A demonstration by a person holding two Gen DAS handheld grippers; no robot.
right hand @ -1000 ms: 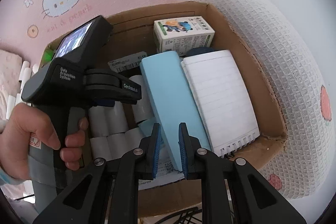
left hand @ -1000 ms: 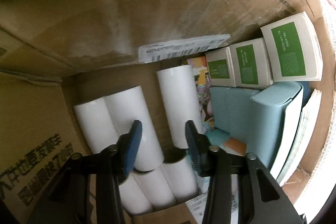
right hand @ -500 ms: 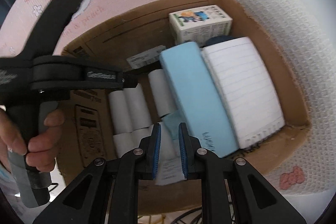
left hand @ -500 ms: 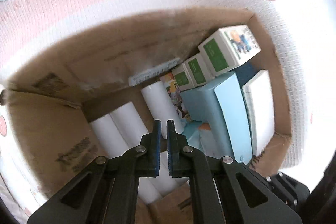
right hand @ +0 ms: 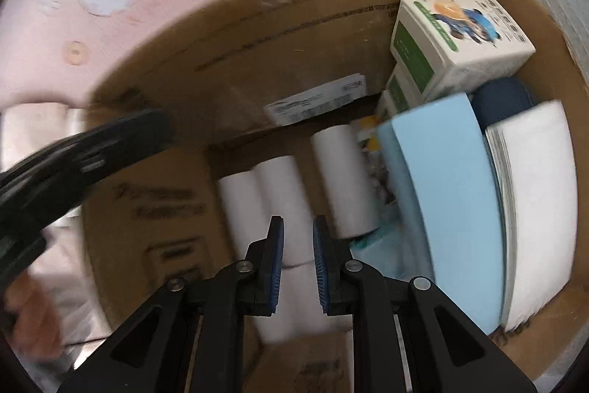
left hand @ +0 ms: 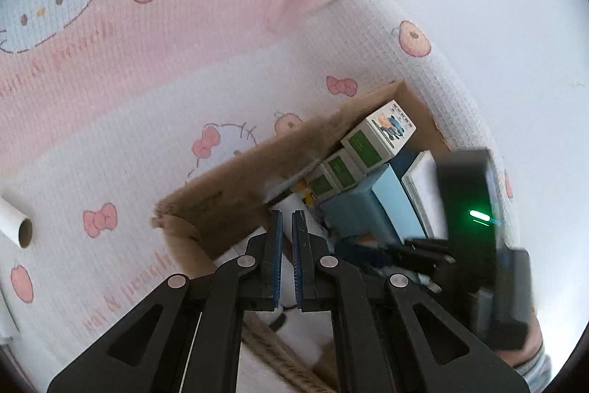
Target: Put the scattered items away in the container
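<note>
While the cardboard box (right hand: 154, 209) sits on the pink cartoon blanket (left hand: 147, 98), the left gripper (left hand: 286, 260) is held above its rim with jaws nearly touching and nothing between them. The right gripper (right hand: 297, 267) is pointed down into the box over the white paper rolls (right hand: 279, 194), its jaws narrowly parted and empty. One paper roll (left hand: 14, 223) is seen outside on the blanket

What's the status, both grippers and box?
Left gripper shut, empty. Right gripper empty over white rolls in cardboard box. One roll outside on blanket.
</note>
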